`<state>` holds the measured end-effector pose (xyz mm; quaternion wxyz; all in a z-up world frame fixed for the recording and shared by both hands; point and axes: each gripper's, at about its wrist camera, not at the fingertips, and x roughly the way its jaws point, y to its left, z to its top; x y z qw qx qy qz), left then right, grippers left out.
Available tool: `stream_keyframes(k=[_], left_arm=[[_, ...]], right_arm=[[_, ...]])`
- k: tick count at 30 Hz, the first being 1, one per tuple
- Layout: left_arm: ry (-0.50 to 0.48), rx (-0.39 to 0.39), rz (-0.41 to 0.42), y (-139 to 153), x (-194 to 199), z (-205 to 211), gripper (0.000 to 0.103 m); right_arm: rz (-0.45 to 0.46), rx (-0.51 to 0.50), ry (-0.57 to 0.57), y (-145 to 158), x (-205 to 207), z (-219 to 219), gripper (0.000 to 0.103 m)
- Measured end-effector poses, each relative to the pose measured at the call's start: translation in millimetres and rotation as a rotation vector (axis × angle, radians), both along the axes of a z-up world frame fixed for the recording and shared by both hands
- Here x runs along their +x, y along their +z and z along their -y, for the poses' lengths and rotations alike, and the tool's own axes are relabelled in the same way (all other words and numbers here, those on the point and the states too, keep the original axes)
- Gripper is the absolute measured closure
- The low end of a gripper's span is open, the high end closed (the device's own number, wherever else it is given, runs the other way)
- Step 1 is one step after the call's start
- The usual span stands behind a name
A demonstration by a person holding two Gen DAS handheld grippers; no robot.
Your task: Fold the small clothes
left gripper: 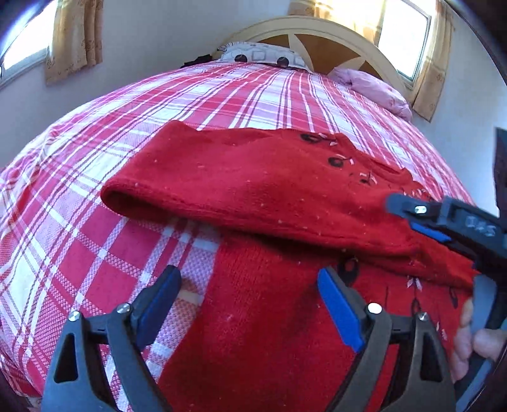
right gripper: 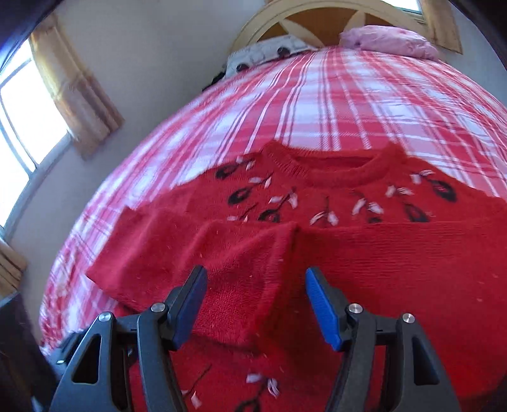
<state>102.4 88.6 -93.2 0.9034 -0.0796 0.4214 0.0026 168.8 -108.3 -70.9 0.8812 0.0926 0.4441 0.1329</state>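
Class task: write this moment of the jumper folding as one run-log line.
jumper: red, flat on checked bedspread | sleeve: folded across body | left tongs: open, empty | right tongs: open, empty

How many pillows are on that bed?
2, both at the headboard: a white patterned pillow on the left and a pink pillow on the right. Others may be hidden.

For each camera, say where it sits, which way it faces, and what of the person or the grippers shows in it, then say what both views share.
Left wrist: on the left gripper, angled down over the red sweater toward the headboard; shows the right gripper and a hand.
Right wrist: on the right gripper, facing the sweater's collar; shows only its own open fingers.
Shared: sweater, plaid bedspread, pink pillow, headboard.
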Motion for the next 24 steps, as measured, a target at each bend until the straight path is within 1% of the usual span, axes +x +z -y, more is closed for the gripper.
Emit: stream_keyframes(k=[1, 2, 3, 5, 6, 9, 11, 14, 15, 17, 18, 21, 24], left_arm=[[-0.003, 0.007, -0.002, -0.4, 0.7, 2.2, 0.01], [-0.008, 0.008, -0.004, -0.7, 1.5, 3.6, 0.008], [-0.011, 0.004, -0.004, -1.0, 0.4, -0.7, 0.007], [-0.015, -0.002, -0.004, -1.1, 1.5, -0.6, 0.005], [-0.018, -0.005, -0.005, -1.0, 1.5, -0.8, 0.005], [-0.022, -0.014, -0.006, -1.4, 2.8, -2.0, 0.003], [-0.018, -0.027, 0.0, -1.2, 1.9, -3.7, 0.003], [-0.008, -0.036, 0.003, -1.5, 0.8, -6.0, 0.003], [0.0, -0.033, 0.003, -1.5, 0.6, -6.3, 0.003], [0.012, -0.033, 0.004, -1.2, -0.4, -8.1, 0.003], [0.019, -0.036, 0.003, -1.5, -0.4, -9.5, 0.003], [0.037, -0.039, 0.0, -1.8, -0.5, -11.9, 0.003], [0.06, -0.021, -0.011, -2.3, 1.1, -12.0, 0.003]], right_arm=[[-0.006, -0.015, 0.002, -2.4, -1.6, -3.0, 0.043], [0.006, -0.038, -0.003, -3.0, -4.3, -4.6, 0.051], [0.021, -0.063, -0.004, -2.6, -5.8, -8.4, 0.068], [0.016, -0.057, 0.003, -2.0, -5.1, -8.6, 0.086], [0.015, -0.048, 0.004, -2.5, -4.5, -7.1, 0.09], [0.013, -0.007, 0.004, 2.0, -3.5, -2.5, 0.094], [0.045, 0.008, 0.014, 15.0, -8.5, -3.0, 0.094], [0.139, 0.003, 0.021, 48.0, -15.5, -4.7, 0.095], [0.184, -0.002, 0.021, 65.4, -17.6, -4.4, 0.095], [0.237, 0.0, 0.021, 89.4, -22.1, -0.9, 0.095], [0.273, 0.002, 0.018, 106.0, -25.8, 3.8, 0.095], [0.354, -0.006, -0.001, 140.5, -37.0, 20.8, 0.095], [0.4, -0.032, -0.04, 159.3, -52.4, 44.5, 0.095]])
